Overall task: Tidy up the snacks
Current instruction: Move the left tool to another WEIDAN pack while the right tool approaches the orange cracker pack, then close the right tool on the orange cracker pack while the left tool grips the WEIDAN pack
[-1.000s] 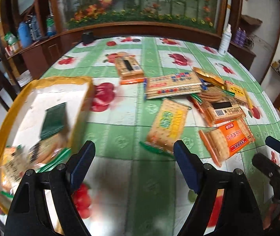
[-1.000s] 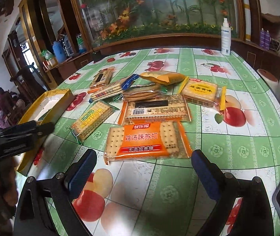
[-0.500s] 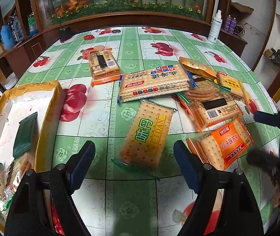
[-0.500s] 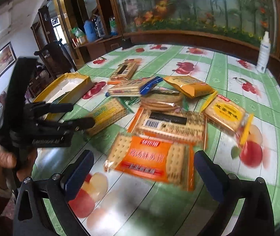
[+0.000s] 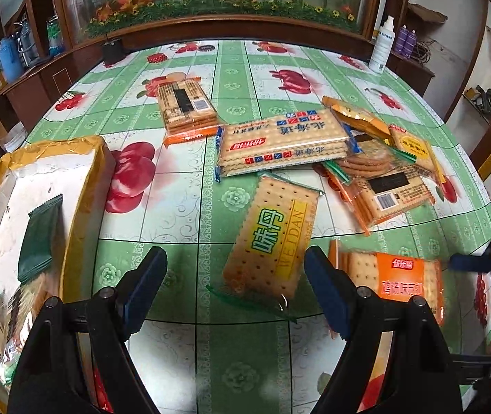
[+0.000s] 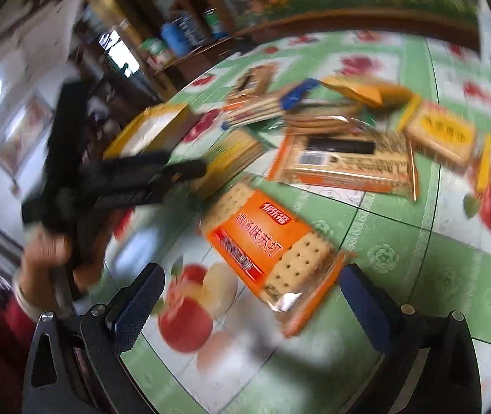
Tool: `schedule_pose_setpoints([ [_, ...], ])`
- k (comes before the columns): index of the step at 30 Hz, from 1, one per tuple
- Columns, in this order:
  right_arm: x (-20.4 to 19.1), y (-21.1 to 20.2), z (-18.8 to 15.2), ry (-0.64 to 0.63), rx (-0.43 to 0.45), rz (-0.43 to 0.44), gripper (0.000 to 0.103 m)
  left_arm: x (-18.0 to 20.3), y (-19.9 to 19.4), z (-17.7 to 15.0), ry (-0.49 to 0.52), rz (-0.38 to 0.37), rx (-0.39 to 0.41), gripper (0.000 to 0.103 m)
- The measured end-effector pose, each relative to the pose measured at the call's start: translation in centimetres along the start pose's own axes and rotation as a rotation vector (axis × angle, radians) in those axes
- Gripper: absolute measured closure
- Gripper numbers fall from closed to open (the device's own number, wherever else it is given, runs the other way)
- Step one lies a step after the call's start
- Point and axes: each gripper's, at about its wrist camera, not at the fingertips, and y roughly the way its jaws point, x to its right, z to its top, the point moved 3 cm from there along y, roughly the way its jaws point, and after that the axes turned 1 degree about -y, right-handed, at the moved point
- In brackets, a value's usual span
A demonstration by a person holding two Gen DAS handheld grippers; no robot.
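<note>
While both grippers hang open over the fruit-print worktop (image 5: 183,207), the left gripper (image 5: 235,283) frames the yellow-labelled clear cracker packet (image 5: 273,238) and the right gripper (image 6: 252,296) the orange-labelled one (image 6: 266,241), so each likely needs lowering, clamping, then carrying to the yellow-rimmed cardboard box (image 5: 83,207).
</note>
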Motion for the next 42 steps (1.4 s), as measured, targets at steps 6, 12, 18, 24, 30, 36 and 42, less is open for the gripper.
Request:
schedule_pose_setpoints([
  [6, -1.7, 1.8, 1.4, -0.166, -0.063, -0.074, 0.000, 0.7, 1.2, 0.6, 0.041, -0.014, -0.030, 0.021],
  [12, -2.7, 4.3, 2.0, -0.229, -0.115, -0.084, 0.000, 1.8, 1.8, 1.4, 0.083, -0.035, -0.055, 0.021],
  [18, -3.1, 5.6, 1.8, -0.258, -0.135, -0.129, 0.000, 2.7, 2.7, 1.5, 0.118, -0.029, -0.076, 0.021],
  [24, -3.7, 6.9, 1.9, -0.292, -0.157, -0.155, 0.003, 2.2, 3.1, 1.5, 0.110, -0.016, -0.086, 0.021],
  [30, -4.1, 7.2, 1.9, -0.284, -0.129, -0.191, 0.021, 1.9, 3.3, 1.4, 0.104, -0.006, -0.094, 0.021],
  [36, -3.7, 6.0, 1.6, -0.230, -0.119, -0.235, 0.040, 1.8, 3.4, 1.3, 0.097, -0.010, -0.094, 0.021],
  [42, -2.9, 3.4, -0.8, -0.118, -0.081, -0.269, 0.041, 2.1, 3.5, 1.3, 0.101, -0.023, -0.095, 0.021],
])
